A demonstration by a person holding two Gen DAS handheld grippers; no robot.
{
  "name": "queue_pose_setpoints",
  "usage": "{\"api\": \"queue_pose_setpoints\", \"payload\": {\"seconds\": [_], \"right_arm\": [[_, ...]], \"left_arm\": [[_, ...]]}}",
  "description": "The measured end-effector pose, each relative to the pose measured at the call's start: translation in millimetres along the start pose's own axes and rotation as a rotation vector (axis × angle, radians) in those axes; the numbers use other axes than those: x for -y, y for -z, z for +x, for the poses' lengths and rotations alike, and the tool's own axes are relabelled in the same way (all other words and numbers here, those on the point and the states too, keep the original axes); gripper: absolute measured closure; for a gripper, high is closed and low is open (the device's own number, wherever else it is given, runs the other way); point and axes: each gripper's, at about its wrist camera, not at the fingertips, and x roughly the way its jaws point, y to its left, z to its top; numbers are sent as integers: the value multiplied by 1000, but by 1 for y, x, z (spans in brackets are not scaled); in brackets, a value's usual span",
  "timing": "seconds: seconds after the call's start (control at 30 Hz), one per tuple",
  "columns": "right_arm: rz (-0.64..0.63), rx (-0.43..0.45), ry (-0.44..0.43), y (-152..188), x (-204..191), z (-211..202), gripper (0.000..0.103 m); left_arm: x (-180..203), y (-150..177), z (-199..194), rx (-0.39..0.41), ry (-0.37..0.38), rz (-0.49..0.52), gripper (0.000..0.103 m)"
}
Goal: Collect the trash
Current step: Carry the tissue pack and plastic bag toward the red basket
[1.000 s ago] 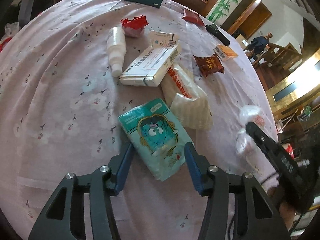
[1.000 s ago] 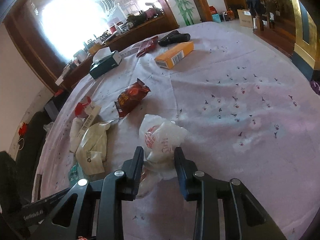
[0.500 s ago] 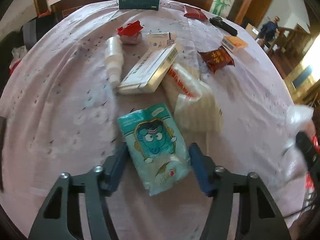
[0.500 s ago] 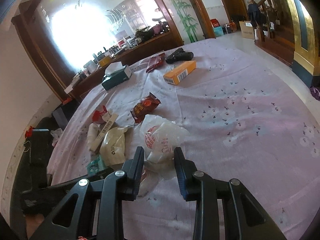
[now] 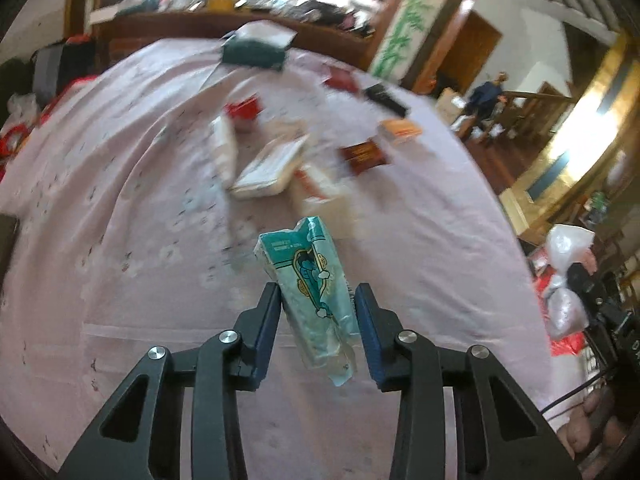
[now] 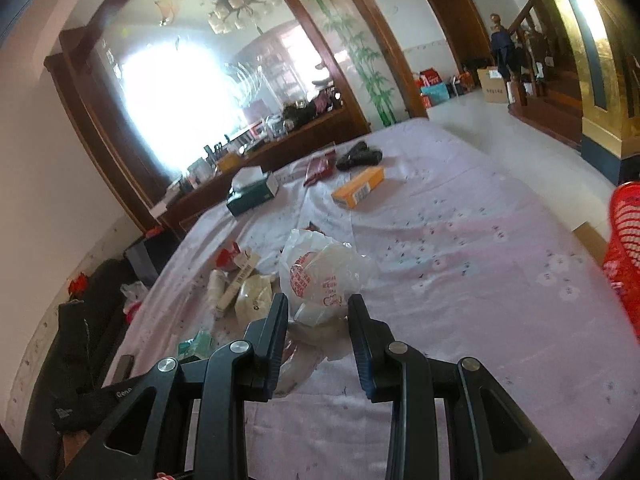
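My left gripper (image 5: 316, 300) is shut on a teal tissue pack (image 5: 310, 280) with a cartoon print and holds it above the pink floral tablecloth (image 5: 120, 200). My right gripper (image 6: 318, 308) is shut on a crumpled white plastic bag (image 6: 320, 268) with red print, lifted off the cloth. That bag also shows at the right edge of the left wrist view (image 5: 568, 244). The teal pack shows small at the lower left of the right wrist view (image 6: 196, 344).
On the cloth lie a white bottle (image 5: 222, 148), a white flat box (image 5: 272, 168), a brown snack packet (image 5: 364, 156), an orange box (image 6: 358, 188), a dark green tissue box (image 6: 252, 192) and a black object (image 6: 358, 156). A red basket (image 6: 626, 248) stands past the table's right edge.
My left gripper closed on the teal pack and lifted it off the cloth, turning it edge-on. My right gripper rose with the plastic bag and the red basket came into view.
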Motion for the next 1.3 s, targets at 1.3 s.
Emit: {"api": "queue_pose_setpoints", "payload": {"seconds": [1.3], "right_arm": [[-5, 571, 308, -16, 26, -308, 70]], "left_arm": [[262, 18, -144, 272, 568, 450, 66]]}}
